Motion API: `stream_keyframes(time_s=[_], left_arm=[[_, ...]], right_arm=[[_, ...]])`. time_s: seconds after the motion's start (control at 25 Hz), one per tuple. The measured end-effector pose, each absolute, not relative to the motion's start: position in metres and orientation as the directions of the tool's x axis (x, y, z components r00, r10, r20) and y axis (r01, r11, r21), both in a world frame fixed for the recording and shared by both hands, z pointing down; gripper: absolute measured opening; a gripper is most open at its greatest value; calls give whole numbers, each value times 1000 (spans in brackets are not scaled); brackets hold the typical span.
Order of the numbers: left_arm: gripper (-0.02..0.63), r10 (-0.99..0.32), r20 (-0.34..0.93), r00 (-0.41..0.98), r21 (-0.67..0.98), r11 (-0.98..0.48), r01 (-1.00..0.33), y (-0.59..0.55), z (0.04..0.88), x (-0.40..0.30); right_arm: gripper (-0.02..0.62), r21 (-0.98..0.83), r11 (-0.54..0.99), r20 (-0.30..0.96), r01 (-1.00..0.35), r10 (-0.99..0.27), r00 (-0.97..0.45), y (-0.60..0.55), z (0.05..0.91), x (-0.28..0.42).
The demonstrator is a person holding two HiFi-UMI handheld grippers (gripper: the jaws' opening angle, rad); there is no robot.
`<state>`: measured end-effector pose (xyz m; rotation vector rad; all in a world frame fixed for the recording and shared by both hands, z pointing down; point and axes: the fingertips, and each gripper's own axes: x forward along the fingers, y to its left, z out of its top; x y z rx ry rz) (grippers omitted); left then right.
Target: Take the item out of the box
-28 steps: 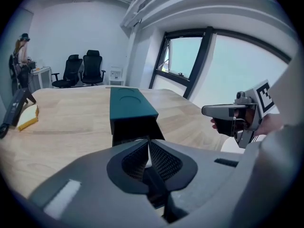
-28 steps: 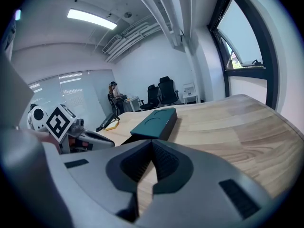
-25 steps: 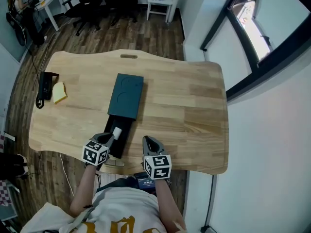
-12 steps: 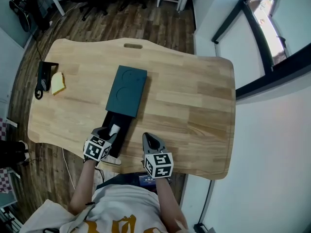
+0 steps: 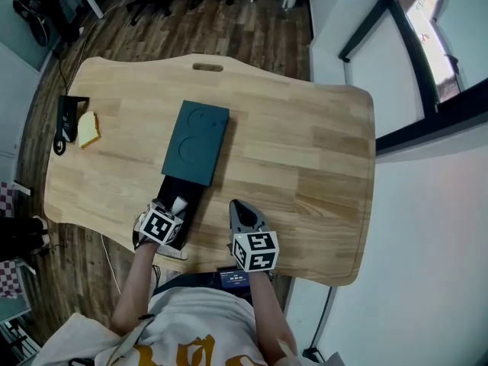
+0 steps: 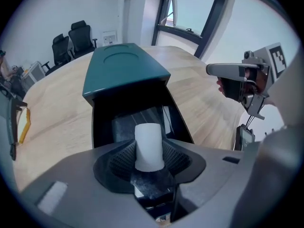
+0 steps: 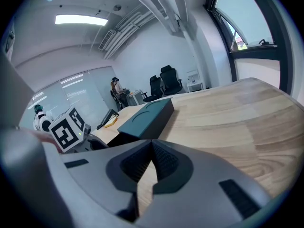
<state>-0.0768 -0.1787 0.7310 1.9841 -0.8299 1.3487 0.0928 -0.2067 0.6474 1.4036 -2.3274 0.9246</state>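
While left gripper (image 5: 169, 212) jaws opening around white item (image 6: 149, 146) in box (image 5: 196, 142), I see right gripper (image 5: 241, 210) jaws closed, empty.

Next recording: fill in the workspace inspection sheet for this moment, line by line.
Surface: wooden table, no spills seen.
Job's things: teal box lies flat, its black tray slid out toward the person, white cylinder at the tray's near end.
Clutter: yellow item and black device at the table's left edge.
Grippers: left hand-held gripper jaws opening, white cylinder between them; right hand-held gripper shut, empty.
Cables: black cord loops off the black device.
Surroundings: office chairs, window frame.
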Motion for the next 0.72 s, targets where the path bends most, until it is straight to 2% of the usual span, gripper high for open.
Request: stream_keyframes(time_s=[0.32, 0.72], left_arm=[[158, -57, 958, 281, 188, -615, -766, -182, 728, -77], [158, -119, 949, 290, 156, -623, -767, -183, 720, -78]], right_arm=[[5, -374, 350, 517, -859, -690, -506, -211, 642, 86], [5, -337, 335, 507, -880, -723, -469, -203, 625, 82]])
